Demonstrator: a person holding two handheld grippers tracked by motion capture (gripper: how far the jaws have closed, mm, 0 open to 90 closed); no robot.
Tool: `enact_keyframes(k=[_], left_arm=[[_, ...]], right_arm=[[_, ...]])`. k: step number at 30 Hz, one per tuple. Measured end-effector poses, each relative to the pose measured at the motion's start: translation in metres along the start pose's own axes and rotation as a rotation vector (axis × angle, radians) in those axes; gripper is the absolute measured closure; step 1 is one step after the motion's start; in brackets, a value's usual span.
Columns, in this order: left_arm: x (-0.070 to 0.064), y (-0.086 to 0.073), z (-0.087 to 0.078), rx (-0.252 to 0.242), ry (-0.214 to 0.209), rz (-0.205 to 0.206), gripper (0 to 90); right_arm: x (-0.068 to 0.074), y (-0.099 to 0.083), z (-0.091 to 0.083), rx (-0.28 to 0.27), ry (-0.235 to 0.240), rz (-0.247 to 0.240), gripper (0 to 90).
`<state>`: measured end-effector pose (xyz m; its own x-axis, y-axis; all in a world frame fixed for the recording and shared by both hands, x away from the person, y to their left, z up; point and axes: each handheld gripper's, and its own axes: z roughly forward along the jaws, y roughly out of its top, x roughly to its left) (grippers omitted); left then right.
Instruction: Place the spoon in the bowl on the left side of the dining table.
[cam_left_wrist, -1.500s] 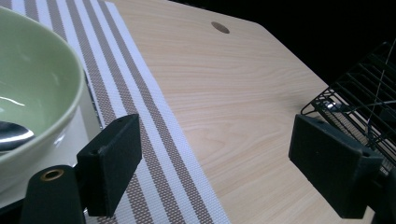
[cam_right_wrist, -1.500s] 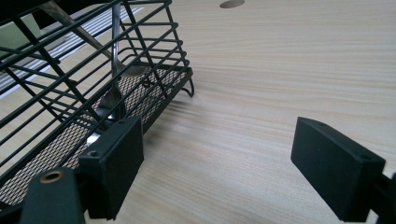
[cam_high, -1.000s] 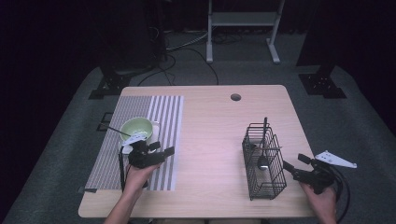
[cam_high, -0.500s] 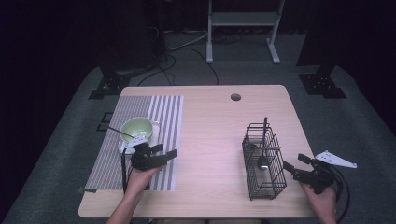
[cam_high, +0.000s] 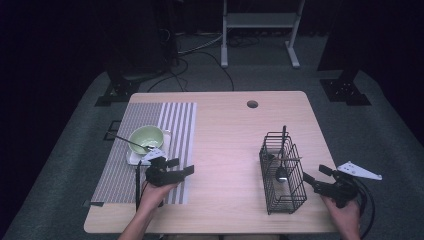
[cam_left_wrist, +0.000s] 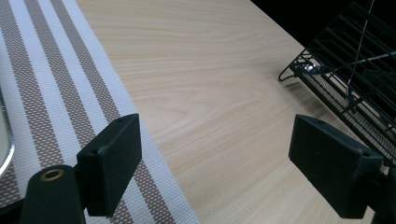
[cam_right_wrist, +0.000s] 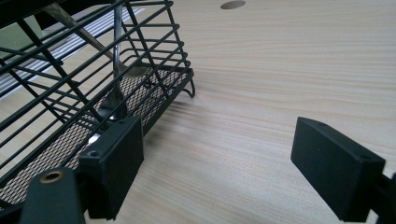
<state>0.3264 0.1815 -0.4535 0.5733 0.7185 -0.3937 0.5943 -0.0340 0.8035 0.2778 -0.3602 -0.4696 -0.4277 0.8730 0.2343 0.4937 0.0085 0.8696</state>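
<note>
High view, table (cam_high: 225, 135): a light wooden top with a round hole (cam_high: 252, 104) near its far edge; the near edge is partly cut off by the bottom of the picture.
Mat (cam_high: 150, 145): a striped mat lies along the table's left side, running from the far edge toward the near left corner.
Bowl (cam_high: 146, 138): a pale green bowl sits on a small white dish on the mat, toward the mat's left edge; a thin dark utensil (cam_high: 131, 142) rests in it with its handle sticking out over the left rim. What kind of utensil it is cannot be made out.
Basket (cam_high: 282, 172): a black wire basket stands near the table's right edge, toward the near right corner; a spoon (cam_high: 281, 170) stands in it and a second dark handle (cam_high: 284, 137) rises above the rim, its lower end hidden by the wires.
Left gripper (cam_high: 187, 169): held over the near end of the mat, just in front of the bowl, pointing right; its hand is partly cut off below.
Left gripper view: the left gripper (cam_left_wrist: 215, 163) has its jaws spread wide with nothing between them, over the mat's right edge (cam_left_wrist: 107, 93) and bare wood; the basket (cam_left_wrist: 345, 79) shows at the far right, cut off.
Right gripper (cam_high: 309, 177): at the table's right edge, just beside the basket, pointing left.
Right gripper view: the right gripper (cam_right_wrist: 217, 163) has its jaws wide apart and empty; the left jaw is close against the basket (cam_right_wrist: 84, 84), though whether it touches cannot be told.
</note>
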Motion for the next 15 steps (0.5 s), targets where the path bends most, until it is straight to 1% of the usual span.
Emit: enact_keyframes(k=[3, 5, 10, 13, 14, 15], left_arm=[[-0.003, 0.0, 0.001, 0.012, 0.006, 0.015, 16.4], [-0.004, 0.0, 0.002, 0.014, 0.002, 0.021, 16.4], [-0.007, 0.0, 0.001, 0.01, -0.006, 0.014, 16.4], [-0.01, 0.0, 0.002, 0.025, -0.022, -0.01, 15.8], [-0.012, 0.0, 0.003, 0.029, -0.031, -0.025, 7.0], [-0.014, 0.001, 0.003, 0.031, -0.039, -0.046, 4.7]], right_arm=[[0.0, 0.0, 0.0, 0.0, 0.0, 0.0, 16.1], [0.0, 0.0, 0.0, -0.001, 0.0, 0.0, 16.1], [0.0, 0.0, 0.001, 0.0, 0.001, 0.001, 16.1], [-0.001, 0.0, 0.001, 0.003, 0.001, 0.002, 16.1], [-0.001, 0.0, 0.001, 0.004, 0.0, 0.001, 16.1], [-0.001, 0.0, 0.001, 0.006, 0.0, 0.002, 16.1]])
